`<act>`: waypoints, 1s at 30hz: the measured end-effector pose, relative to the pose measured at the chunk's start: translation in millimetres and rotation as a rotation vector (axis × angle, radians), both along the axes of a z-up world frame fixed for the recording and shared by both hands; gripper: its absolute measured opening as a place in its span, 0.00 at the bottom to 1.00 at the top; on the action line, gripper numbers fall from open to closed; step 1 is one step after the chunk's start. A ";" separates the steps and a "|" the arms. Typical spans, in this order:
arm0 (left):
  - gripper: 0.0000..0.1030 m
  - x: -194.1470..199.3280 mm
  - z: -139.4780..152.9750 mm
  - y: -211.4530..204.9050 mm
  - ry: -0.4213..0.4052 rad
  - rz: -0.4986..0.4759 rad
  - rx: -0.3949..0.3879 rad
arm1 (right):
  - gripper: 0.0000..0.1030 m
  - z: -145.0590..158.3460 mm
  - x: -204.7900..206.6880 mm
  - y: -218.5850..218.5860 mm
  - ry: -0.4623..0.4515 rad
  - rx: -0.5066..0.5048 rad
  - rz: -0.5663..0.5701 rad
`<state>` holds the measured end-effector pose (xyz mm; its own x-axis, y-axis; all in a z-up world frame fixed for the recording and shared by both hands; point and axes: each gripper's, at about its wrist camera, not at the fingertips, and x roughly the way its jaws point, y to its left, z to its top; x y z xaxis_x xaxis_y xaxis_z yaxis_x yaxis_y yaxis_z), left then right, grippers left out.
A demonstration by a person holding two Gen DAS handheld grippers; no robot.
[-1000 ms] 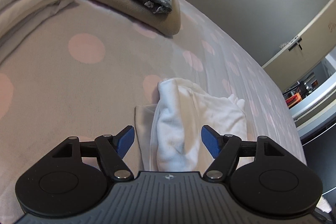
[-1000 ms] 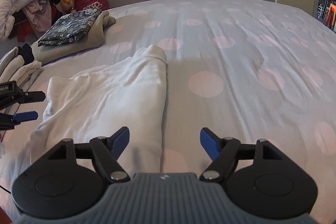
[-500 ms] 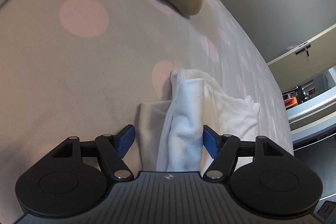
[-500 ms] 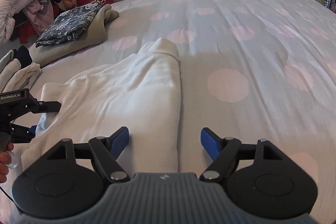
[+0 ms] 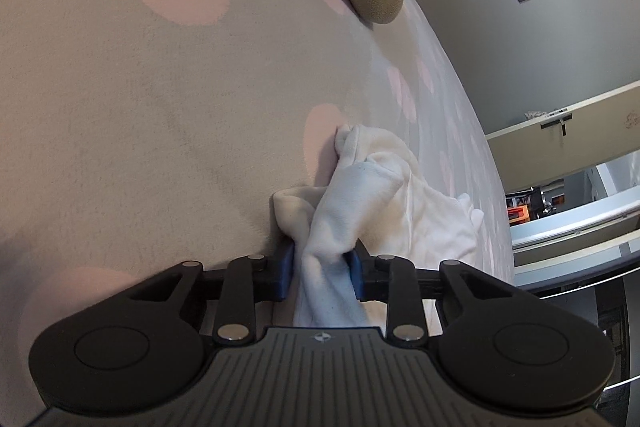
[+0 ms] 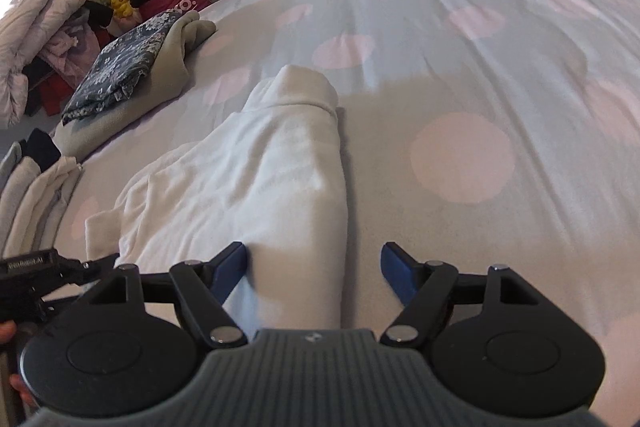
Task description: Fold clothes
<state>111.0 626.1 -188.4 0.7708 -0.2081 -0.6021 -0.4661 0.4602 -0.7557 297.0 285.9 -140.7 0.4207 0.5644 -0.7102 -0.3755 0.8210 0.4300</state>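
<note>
- Plainly, the white garment (image 6: 256,183) lies on the polka-dot bedspread (image 6: 460,75), its long axis running from about 6 o'clock up to 12 o'clock in the right wrist view, with a rolled cuff or collar end at the far tip; its right edge is a folded, thick border
- In that view the right gripper (image 6: 312,271) has its blue fingers spread wide and holds nothing; the near end of the garment's folded edge lies between them, close to the finger at 9 o'clock and apart from the finger at 3 o'clock
- The left gripper (image 5: 322,267) is clamped on a bunched corner of the same garment, the cloth rising from between its blue pads toward 1 o'clock in the left wrist view; seen from the right wrist, this gripper sits at 8 o'clock, at the garment's near left corner
- Judged from this, both tools are at the near end; the left already has cloth, the right is nearer the folded edge; a closing there would need the edge centred first
- A stack of folded clothes (image 6: 132,79), floral piece on top, sits at 10 o'clock, well apart
- Writing: the left tool's body reads roughly "GenRobot.AI" (image 6: 30,264); a red bag (image 6: 176,1) by the wall shows letters too partial to read
</note>
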 end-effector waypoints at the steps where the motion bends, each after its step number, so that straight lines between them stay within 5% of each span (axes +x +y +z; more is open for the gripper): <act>1: 0.27 0.0 -0.6 0.6 -0.007 -0.001 -0.004 | 0.74 -2.3 5.0 -1.4 0.024 0.027 -0.007; 8: 0.29 5.7 0.7 -0.4 -0.025 -0.010 0.015 | 0.58 -8.2 27.3 1.0 0.080 0.128 -0.003; 15: 0.25 7.7 7.7 -3.7 -0.018 -0.032 0.065 | 0.38 -8.3 20.3 4.9 0.030 0.100 0.024; 30: 0.20 4.5 23.2 -6.9 -0.040 -0.059 0.136 | 0.29 27.1 1.9 12.9 -0.063 0.072 0.045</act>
<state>115.5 619.2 -165.2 0.7836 -0.1724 -0.5968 -0.4056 0.5856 -0.7018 298.9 298.8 -113.6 0.4364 0.6324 -0.6400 -0.4398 0.7705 0.4614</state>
